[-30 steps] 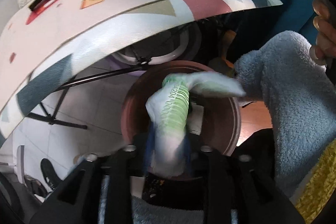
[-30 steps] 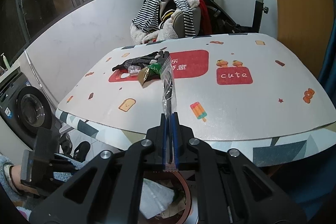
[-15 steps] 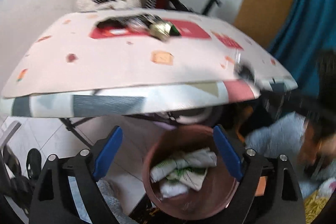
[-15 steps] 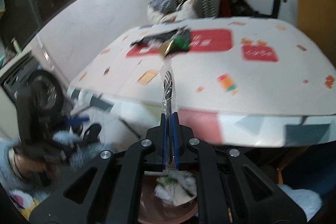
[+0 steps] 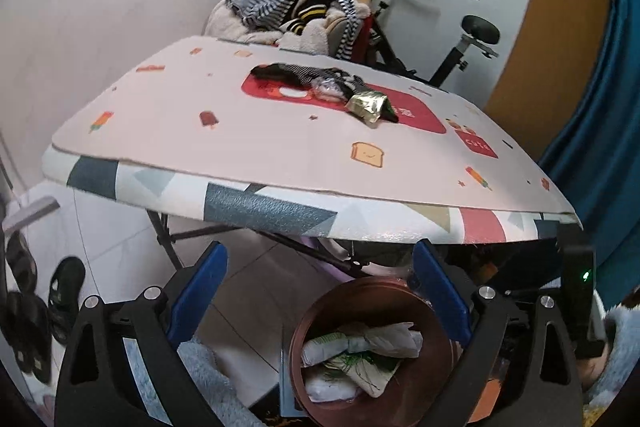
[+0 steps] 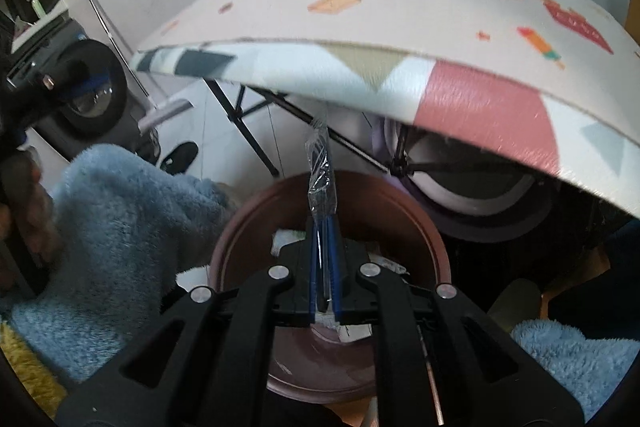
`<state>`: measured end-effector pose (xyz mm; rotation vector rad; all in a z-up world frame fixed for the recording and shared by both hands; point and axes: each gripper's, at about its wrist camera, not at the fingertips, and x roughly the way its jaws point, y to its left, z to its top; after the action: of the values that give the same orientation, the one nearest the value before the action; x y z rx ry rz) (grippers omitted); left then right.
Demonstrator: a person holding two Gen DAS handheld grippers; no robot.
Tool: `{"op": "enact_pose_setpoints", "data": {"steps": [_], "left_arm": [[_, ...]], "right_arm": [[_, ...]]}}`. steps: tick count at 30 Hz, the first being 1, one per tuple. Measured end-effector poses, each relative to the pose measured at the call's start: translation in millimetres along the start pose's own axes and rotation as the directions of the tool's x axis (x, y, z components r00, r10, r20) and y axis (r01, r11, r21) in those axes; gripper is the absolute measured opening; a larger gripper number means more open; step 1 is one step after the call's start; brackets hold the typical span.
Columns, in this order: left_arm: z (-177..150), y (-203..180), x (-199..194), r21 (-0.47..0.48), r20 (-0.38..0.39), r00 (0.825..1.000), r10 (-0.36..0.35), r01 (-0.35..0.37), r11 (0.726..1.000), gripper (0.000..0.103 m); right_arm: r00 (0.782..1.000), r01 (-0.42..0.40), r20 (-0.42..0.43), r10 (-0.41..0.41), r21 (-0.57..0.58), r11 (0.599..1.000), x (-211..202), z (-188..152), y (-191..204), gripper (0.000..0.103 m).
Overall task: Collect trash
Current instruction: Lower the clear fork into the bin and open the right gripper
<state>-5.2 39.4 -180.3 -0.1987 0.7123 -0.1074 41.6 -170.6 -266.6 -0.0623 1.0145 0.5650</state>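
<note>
My left gripper (image 5: pixel 318 253) hangs over the floor in front of the table (image 5: pixel 240 131); its jaws are opening wide with nothing between them. Below it stands a round red-brown bin (image 5: pixel 360 285) holding crumpled white wrappers with green print (image 5: pixel 360 351). My right gripper (image 6: pixel 323 231) is shut on a long clear plastic wrapper (image 6: pixel 320 167) and hovers right over the bin (image 6: pixel 400 195), below the table edge. On the table lie a gold foil wrapper (image 5: pixel 366 105), a clear plastic scrap (image 5: pixel 326 89) and a dark striped cloth (image 5: pixel 296 73).
The table's folding legs (image 5: pixel 172 251) stand behind the bin. Slippers (image 5: pixel 66 291) lie on the tiled floor at left. A clothes pile (image 5: pixel 296 7) and an exercise bike (image 5: pixel 460 39) sit behind the table. A person's blue fleece sleeve (image 6: pixel 120 219) is left of the bin, a washing machine (image 6: pixel 88 87) beyond.
The left gripper let the white and green wrapper fall into the bin, opened wide and tilted up toward the table. The right gripper sank from above the table to over the bin, still holding the clear wrapper.
</note>
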Motion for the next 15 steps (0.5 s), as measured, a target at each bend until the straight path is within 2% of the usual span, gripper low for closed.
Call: {"op": "enact_pose_setpoints", "data": {"steps": [11,13,15], "left_arm": [[0,5,3,-0.030,-0.007,1.000,0.007,-0.007,1.000,0.092],[0,6,2,-0.028,-0.001,1.000,0.005,-0.005,1.000,0.092],[1,6,2,-0.027,0.003,1.000,0.004,-0.004,1.000,0.091]], "right_arm": [[0.995,0.044,-0.093,-0.044,0.000,0.999,21,-6,-1,0.012],[0.993,0.057,-0.106,-0.056,0.006,0.998,24,-6,-3,0.018],[0.992,0.072,-0.107,-0.071,0.008,0.997,24,-6,-4,0.037]]}}
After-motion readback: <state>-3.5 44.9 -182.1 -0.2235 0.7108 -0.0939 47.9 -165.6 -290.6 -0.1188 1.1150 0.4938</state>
